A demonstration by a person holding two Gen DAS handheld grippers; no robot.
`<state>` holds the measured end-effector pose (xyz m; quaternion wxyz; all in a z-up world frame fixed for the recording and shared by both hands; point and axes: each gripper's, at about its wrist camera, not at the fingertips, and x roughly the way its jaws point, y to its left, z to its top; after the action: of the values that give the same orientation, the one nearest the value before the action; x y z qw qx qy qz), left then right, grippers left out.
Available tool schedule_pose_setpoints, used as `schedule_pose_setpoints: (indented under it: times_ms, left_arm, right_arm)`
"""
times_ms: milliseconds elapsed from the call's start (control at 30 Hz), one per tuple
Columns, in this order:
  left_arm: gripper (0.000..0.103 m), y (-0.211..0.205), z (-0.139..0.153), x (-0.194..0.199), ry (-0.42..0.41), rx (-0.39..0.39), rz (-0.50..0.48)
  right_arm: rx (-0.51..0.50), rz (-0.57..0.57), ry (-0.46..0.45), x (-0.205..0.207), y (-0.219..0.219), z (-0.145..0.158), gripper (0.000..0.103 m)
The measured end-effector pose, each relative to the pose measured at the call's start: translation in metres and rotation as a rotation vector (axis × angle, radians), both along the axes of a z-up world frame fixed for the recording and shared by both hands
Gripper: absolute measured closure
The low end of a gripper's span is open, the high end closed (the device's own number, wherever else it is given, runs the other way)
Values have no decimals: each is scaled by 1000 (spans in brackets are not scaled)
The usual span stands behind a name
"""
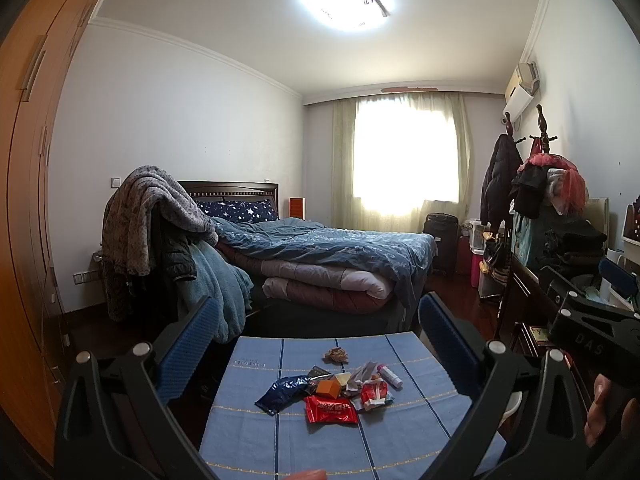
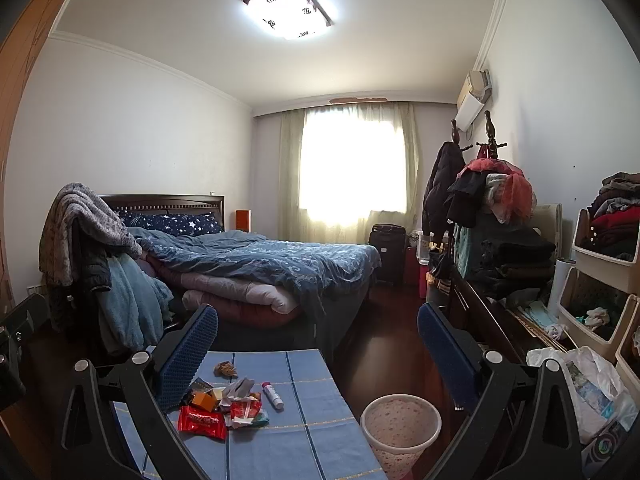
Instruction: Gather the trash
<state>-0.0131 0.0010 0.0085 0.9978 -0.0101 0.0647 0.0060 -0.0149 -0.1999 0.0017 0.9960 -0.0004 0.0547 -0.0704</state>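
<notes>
A heap of trash lies on a small table under a blue cloth (image 1: 416,412) (image 2: 320,432): a red wrapper (image 1: 331,409) (image 2: 202,422), a dark blue foil bag (image 1: 282,392), an orange box (image 1: 327,389) (image 2: 205,401), a red-and-white packet (image 1: 374,394) (image 2: 245,408), a small pink-capped tube (image 1: 391,376) (image 2: 273,395) and a crumpled brown paper (image 1: 335,355) (image 2: 225,368). My left gripper (image 1: 316,344) hangs open above the heap. My right gripper (image 2: 318,344) is open too, over the table's right edge. A pale bin (image 2: 400,426) stands on the floor right of the table.
A bed with blue bedding (image 1: 320,248) (image 2: 260,264) lies beyond the table. A chair draped with clothes (image 1: 160,236) stands to the left. A dark dresser piled with clothes (image 2: 504,272), storage bins (image 2: 600,280) and a plastic bag (image 2: 592,392) line the right. A wooden wardrobe (image 1: 28,160) is at left.
</notes>
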Motion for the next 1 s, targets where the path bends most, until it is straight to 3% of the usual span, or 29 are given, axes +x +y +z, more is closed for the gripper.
schedule_pose_setpoints:
  times_ms: [700,1000]
  left_arm:
    - [3,0,-4,3,10,8,-1]
    - [3,1,-11,20,38,15,4]
  right_arm:
    - [7,7,15,1,-1,-7,3]
    - [16,19,55,23,3,-17,3]
